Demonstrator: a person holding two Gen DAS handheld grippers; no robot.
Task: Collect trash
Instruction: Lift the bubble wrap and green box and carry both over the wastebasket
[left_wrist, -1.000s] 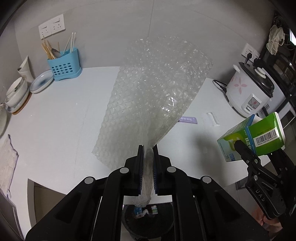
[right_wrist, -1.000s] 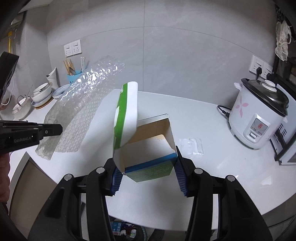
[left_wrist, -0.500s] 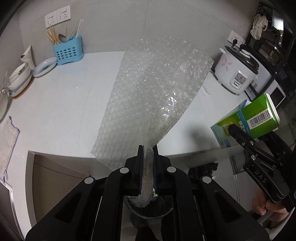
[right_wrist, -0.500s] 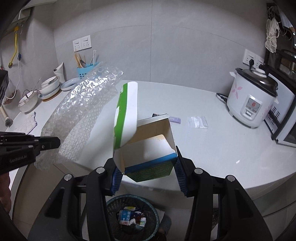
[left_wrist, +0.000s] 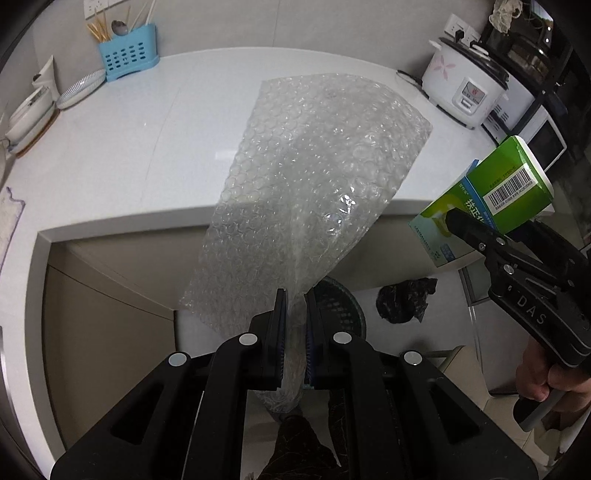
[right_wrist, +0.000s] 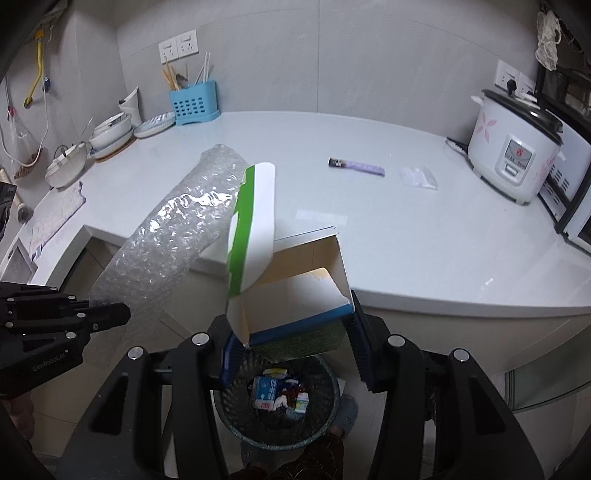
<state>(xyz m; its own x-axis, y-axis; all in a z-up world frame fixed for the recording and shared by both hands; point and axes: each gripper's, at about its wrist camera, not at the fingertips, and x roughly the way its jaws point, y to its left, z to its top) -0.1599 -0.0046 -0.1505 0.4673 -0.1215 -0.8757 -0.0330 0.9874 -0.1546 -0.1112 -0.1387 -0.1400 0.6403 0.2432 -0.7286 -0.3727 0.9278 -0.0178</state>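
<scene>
At the upper left of the right wrist view we see bowls (right_wrist: 110, 134) and a plate (right_wrist: 155, 124) beside a blue utensil holder (right_wrist: 194, 102) at the back of the white counter (right_wrist: 406, 229), with a cloth (right_wrist: 55, 216) lying near the counter's left edge. Lower left in that view, our left gripper (left_wrist: 294, 325) has its jaws pressed together on the lower end of a sheet of bubble wrap (left_wrist: 306, 184), which rises up and away from the fingers, in front of the counter edge. In the middle, our right gripper (right_wrist: 291, 343) has its jaws clamped on the sides of an open green and white carton (right_wrist: 291, 302), its flap (right_wrist: 255, 221) standing upward. The carton hangs off the counter, directly above a dark mesh trash bin (right_wrist: 321, 424) on the floor at the bottom centre, which holds small packages (right_wrist: 277, 393). Further right on the counter lie a purple wrapper (right_wrist: 356, 167) and a small clear plastic bag (right_wrist: 419, 178), well apart from both grippers. At the far right stands a white rice cooker (right_wrist: 513, 147) with a dark lid. In the left wrist view a black bag (left_wrist: 404, 300) lies on the floor near the bin.
</scene>
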